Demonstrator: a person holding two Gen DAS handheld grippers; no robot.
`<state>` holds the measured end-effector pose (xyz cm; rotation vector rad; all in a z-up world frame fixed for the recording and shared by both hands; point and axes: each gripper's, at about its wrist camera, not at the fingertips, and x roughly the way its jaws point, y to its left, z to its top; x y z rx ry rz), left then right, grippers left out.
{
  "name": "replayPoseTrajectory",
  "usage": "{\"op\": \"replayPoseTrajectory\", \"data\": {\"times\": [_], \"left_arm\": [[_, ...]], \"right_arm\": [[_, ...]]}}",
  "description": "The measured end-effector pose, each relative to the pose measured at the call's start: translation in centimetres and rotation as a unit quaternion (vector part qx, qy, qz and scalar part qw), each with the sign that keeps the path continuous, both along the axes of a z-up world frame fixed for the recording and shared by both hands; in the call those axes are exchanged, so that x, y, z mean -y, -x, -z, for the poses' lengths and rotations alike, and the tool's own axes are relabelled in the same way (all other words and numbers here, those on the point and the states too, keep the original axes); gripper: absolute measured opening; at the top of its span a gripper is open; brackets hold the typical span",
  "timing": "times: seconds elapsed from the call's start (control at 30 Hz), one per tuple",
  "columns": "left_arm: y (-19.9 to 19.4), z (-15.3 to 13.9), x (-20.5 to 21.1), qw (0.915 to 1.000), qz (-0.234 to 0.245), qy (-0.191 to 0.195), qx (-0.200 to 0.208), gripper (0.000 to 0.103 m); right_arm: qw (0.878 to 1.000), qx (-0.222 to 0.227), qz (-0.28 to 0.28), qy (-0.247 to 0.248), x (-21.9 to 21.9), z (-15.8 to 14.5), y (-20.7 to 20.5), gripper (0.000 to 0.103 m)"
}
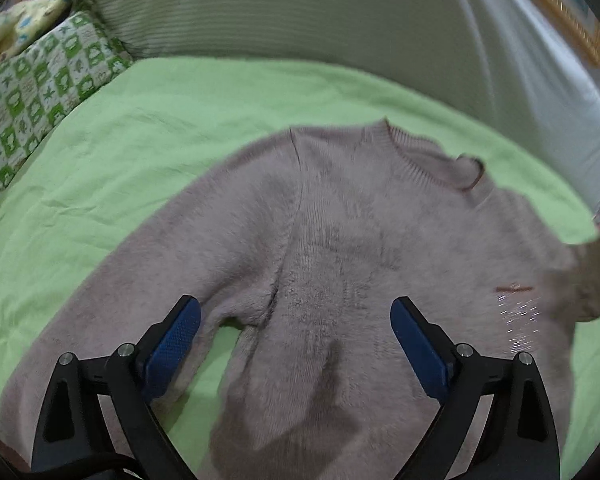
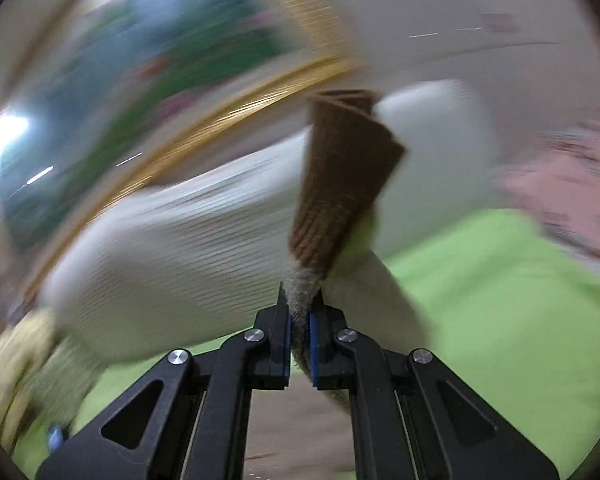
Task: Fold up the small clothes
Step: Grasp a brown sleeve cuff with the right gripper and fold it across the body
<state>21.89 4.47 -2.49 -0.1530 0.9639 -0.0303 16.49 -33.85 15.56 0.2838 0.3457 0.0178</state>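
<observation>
A small fluffy mauve sweater (image 1: pixel 340 240) lies face up on a light green bedsheet (image 1: pixel 148 152), neck hole toward the headboard. My left gripper (image 1: pixel 296 320) hovers open over the sweater's chest and left armpit, its blue pads (image 1: pixel 176 340) wide apart and nothing between them. The sweater's right side lifts off the sheet at the frame's right edge. In the right wrist view my right gripper (image 2: pixel 300 320) is shut on the sweater's sleeve (image 2: pixel 304 296). Its brown ribbed cuff (image 2: pixel 340 184) sticks up past the fingertips. The view is motion-blurred.
A green-and-white patterned pillow (image 1: pixel 40 92) and a yellow printed one (image 1: pixel 24 24) lie at the bed's far left. A pale ribbed headboard (image 1: pixel 300 8) backs the bed. A gold-framed picture (image 2: pixel 148 64) hangs on the wall. Something pink (image 2: pixel 568 184) blurs at the right.
</observation>
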Motion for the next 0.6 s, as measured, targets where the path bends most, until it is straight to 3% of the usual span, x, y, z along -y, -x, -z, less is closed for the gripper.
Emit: {"op": "replayPoseTrajectory", "data": {"times": [0.07,0.1,0.17,0.2,0.27,0.33,0.47,0.6], "left_arm": [[0.4,-0.5,-0.2,1.0000,-0.002,-0.001,0.002,0.097],[0.6,-0.6,-0.6,1.0000,-0.004,-0.001,0.001,0.097],[0.5,-0.3,-1.0,1.0000,-0.002,0.004,-0.009,0.097],[0.4,-0.1,-1.1,0.9999,0.000,0.008,-0.013,0.097],[0.1,0.4,-1.1,0.9998,0.005,0.012,-0.017,0.097],[-0.7,1.2,-0.6,0.9996,0.009,0.007,-0.025,0.097],[-2.7,2.9,-0.7,0.9992,-0.007,-0.014,-0.037,0.097],[-4.8,3.8,-2.7,0.9975,-0.050,0.025,-0.043,0.097]], "right_arm": [[0.991,-0.048,-0.126,-0.007,-7.5,2.5,-3.7,0.011],[0.983,-0.079,-0.167,0.006,-10.6,4.1,-5.2,0.025],[0.969,-0.146,-0.191,0.056,-15.6,7.4,-7.1,0.045],[0.964,-0.162,-0.200,0.068,-16.9,8.8,-7.4,0.045],[0.958,-0.177,-0.222,0.044,-16.8,10.4,-7.1,0.046],[0.962,-0.179,-0.205,0.021,-14.2,11.0,-6.8,0.049],[0.977,-0.186,-0.106,0.011,-6.4,11.2,-4.3,0.058],[0.980,-0.198,0.020,0.023,1.5,11.5,-2.7,0.058]]}}
